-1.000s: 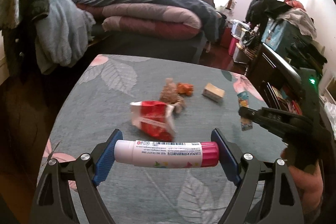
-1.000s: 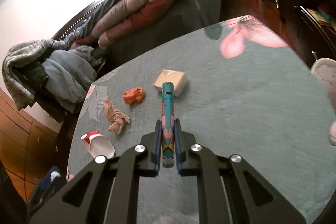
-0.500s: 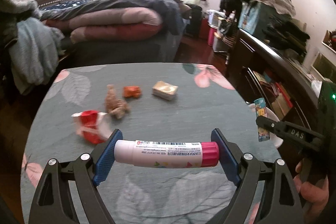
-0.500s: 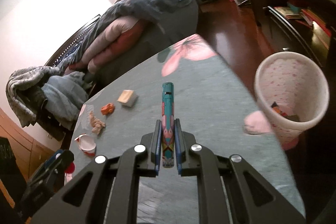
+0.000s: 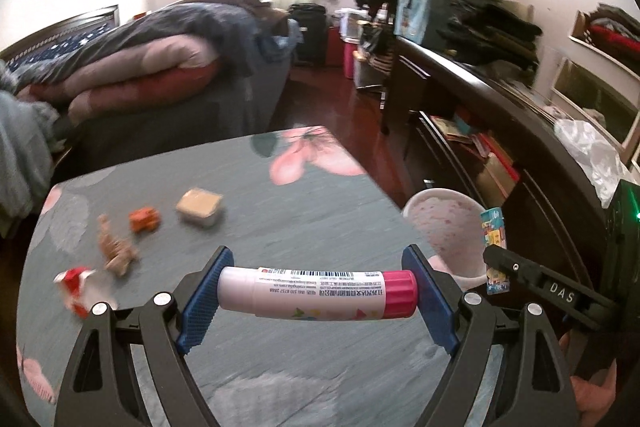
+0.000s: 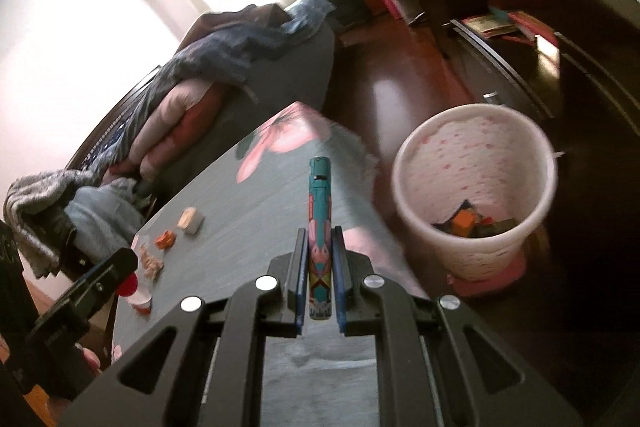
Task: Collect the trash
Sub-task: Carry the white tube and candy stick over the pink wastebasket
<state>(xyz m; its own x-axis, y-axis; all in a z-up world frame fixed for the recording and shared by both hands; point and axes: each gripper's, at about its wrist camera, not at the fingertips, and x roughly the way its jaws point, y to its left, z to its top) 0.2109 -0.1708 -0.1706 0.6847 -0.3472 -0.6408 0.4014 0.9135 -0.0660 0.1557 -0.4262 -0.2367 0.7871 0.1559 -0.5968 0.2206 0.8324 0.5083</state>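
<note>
Glue stick (image 5: 316,293) spans left hand-held gripper (image 5: 316,297) pads (clamped endwise); right hand-held gripper (image 6: 319,283) pinches patterned tube (image 6: 319,239)

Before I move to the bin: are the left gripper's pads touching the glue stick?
Touching. The left wrist view shows the left gripper with both blue pads pressed against the ends of the glue stick.

A desk (image 5: 304,227) covered in a grey-green cloth with pink flowers. Near its left edge lie a red and white wrapper (image 5: 78,281), a crumpled brown paper scrap (image 5: 116,247), a small orange piece (image 5: 145,219) and a tan block (image 5: 199,207) in a loose row. Beside the desk's right edge, a pale speckled bin (image 6: 476,187) stands on the dark wooden floor (image 6: 400,83).
</note>
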